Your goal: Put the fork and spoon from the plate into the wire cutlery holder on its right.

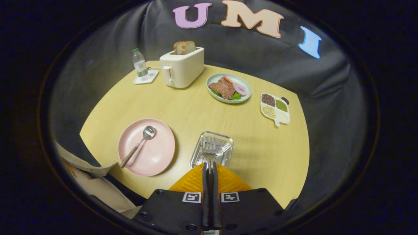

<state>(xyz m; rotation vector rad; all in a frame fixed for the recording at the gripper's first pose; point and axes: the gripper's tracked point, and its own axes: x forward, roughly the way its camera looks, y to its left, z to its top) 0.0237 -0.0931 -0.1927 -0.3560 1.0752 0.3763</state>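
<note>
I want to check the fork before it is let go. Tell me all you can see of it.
The fork looks like shiny metal. The gripper is shut on its handle, and the tines point ahead, out past the fingertips. The head hangs over the open top of the wire cutlery holder. I cannot tell whether it touches the wire.

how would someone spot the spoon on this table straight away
On the round wooden table, find the pink plate left of the wire cutlery holder. The spoon lies alone on it; the fork is clamped in the gripper.
</note>
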